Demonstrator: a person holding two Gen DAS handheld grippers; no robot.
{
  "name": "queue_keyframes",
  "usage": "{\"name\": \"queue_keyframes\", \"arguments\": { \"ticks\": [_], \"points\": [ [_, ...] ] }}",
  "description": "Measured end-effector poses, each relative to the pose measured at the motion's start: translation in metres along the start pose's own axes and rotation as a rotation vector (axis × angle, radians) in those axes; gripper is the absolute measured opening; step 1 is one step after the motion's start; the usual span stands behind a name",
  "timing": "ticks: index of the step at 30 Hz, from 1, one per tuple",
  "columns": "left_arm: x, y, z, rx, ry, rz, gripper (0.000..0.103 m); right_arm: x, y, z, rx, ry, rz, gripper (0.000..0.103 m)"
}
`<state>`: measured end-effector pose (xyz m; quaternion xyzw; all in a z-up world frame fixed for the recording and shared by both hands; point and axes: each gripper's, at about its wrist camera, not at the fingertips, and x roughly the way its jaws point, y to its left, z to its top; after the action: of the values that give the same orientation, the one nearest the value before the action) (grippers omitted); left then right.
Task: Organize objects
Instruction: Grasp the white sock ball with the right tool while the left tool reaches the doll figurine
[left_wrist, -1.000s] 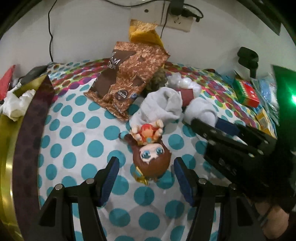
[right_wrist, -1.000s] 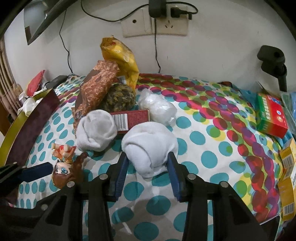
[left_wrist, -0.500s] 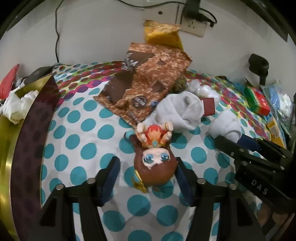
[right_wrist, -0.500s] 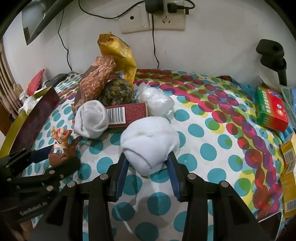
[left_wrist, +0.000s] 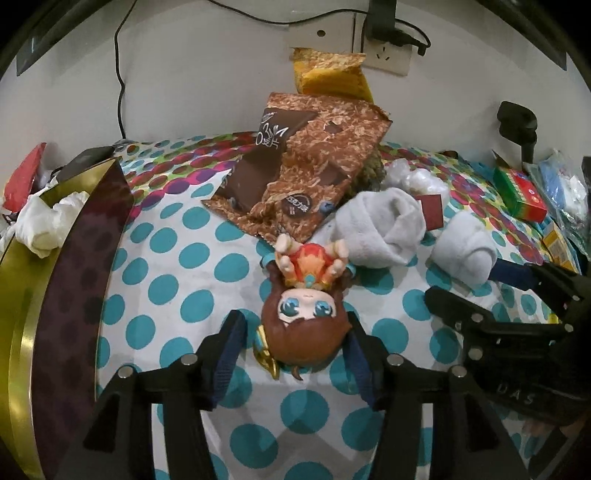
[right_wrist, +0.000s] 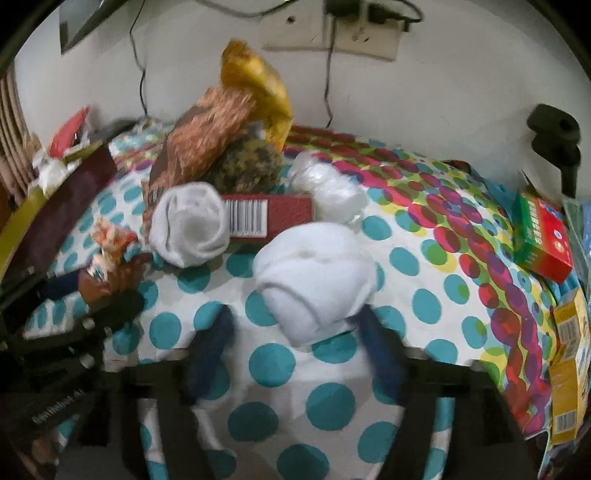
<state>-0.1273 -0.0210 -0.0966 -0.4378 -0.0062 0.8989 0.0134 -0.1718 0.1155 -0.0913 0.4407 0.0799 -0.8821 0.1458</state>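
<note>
A: What is the left gripper (left_wrist: 293, 354) doing?

B: It is straddling the doll's (left_wrist: 306, 314) head on the dotted cloth (left_wrist: 192, 280). The right pad is lying against the hair; the left pad is standing just clear of it (so I am not calling that a grip).

A: Where is the doll lying?

B: Face up, feet pointing toward the brown bag (left_wrist: 299, 170), with the near sock (left_wrist: 380, 229) just beside its feet, to the right.

A: And the right gripper (right_wrist: 295, 347)?

B: Its jaws are opening. The far sock (right_wrist: 314, 273) is lying between them, resting on the cloth, and the blurred pads are standing apart from it.

A: What else is sitting around the doll?

B: Behind the near sock a red box (right_wrist: 269, 218) is lying flat, touching it. A yellow bag (right_wrist: 258, 88) is leaning on the wall behind the brown bag. A gold-rimmed tray (left_wrist: 22, 295) is sitting well to the doll's left, and a green-and-red box (right_wrist: 543, 236) far to its right.
</note>
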Motion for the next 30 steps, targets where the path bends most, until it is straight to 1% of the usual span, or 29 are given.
{"name": "queue_keyframes", "arguments": {
  "ticks": [1, 2, 3, 4, 5, 6, 7, 8, 17, 18, 19, 20, 21, 22, 23, 24, 25, 27, 30],
  "points": [
    [0.0, -0.001, 0.0, 0.006, 0.0, 0.007, 0.056, 0.0, -0.001, 0.0, 0.005, 0.0, 0.007, 0.074],
    [0.0, -0.003, 0.0, 0.011, 0.001, 0.02, 0.066, 0.0, -0.001, 0.0, 0.005, 0.0, 0.004, 0.074],
    [0.002, -0.001, 0.0, -0.003, 0.006, 0.057, 0.075, 0.0, -0.002, 0.0, 0.001, 0.002, -0.008, 0.075],
    [0.004, 0.005, 0.001, -0.037, 0.018, 0.077, 0.09, 0.0, -0.006, 0.0, 0.013, 0.005, -0.011, 0.076],
    [0.007, 0.014, 0.001, -0.086, 0.033, 0.065, 0.093, 0.001, -0.008, 0.0, 0.02, 0.012, -0.017, 0.086],
    [0.006, 0.017, 0.002, -0.092, 0.027, 0.07, 0.093, 0.003, -0.009, 0.0, 0.03, 0.023, -0.028, 0.098],
    [0.007, 0.016, 0.002, -0.087, 0.029, 0.083, 0.093, 0.005, -0.012, 0.0, 0.046, 0.033, -0.031, 0.102],
    [0.007, 0.015, 0.002, -0.089, 0.03, 0.09, 0.094, 0.005, -0.015, 0.0, 0.05, 0.035, -0.032, 0.103],
    [0.007, 0.014, 0.002, -0.091, 0.029, 0.091, 0.094, 0.004, -0.013, -0.002, 0.048, 0.034, -0.037, 0.103],
    [0.007, 0.015, 0.002, -0.091, 0.029, 0.095, 0.094, 0.004, -0.014, -0.001, 0.048, 0.032, -0.034, 0.099],
    [0.007, 0.015, 0.002, -0.09, 0.028, 0.094, 0.093, 0.001, -0.017, -0.002, 0.058, 0.011, -0.041, 0.092],
    [0.007, 0.015, 0.002, -0.089, 0.026, 0.095, 0.093, -0.004, -0.016, -0.002, 0.062, -0.009, -0.037, 0.063],
    [0.006, 0.017, 0.0, -0.087, 0.024, 0.096, 0.092, -0.007, -0.017, -0.003, 0.062, -0.025, -0.019, 0.038],
    [0.005, 0.016, 0.0, -0.08, 0.018, 0.092, 0.086, -0.008, -0.017, -0.003, 0.059, -0.031, -0.011, 0.038],
    [0.003, 0.014, 0.0, -0.071, 0.009, 0.089, 0.068, -0.007, -0.018, -0.003, 0.057, -0.024, -0.01, 0.039],
    [0.0, 0.011, -0.001, -0.051, -0.005, 0.091, 0.057, -0.008, -0.018, -0.003, 0.055, -0.027, -0.014, 0.036],
    [-0.001, 0.007, 0.0, -0.031, -0.013, 0.101, 0.05, -0.009, -0.018, -0.003, 0.051, -0.035, -0.024, 0.033],
    [-0.001, 0.002, 0.0, -0.008, -0.015, 0.128, 0.05, -0.012, -0.015, -0.003, 0.044, -0.048, -0.027, 0.026],
    [0.0, 0.007, 0.001, -0.034, -0.011, 0.097, 0.05, -0.017, -0.003, -0.003, 0.033, -0.086, -0.05, 0.021]
  ]
}}
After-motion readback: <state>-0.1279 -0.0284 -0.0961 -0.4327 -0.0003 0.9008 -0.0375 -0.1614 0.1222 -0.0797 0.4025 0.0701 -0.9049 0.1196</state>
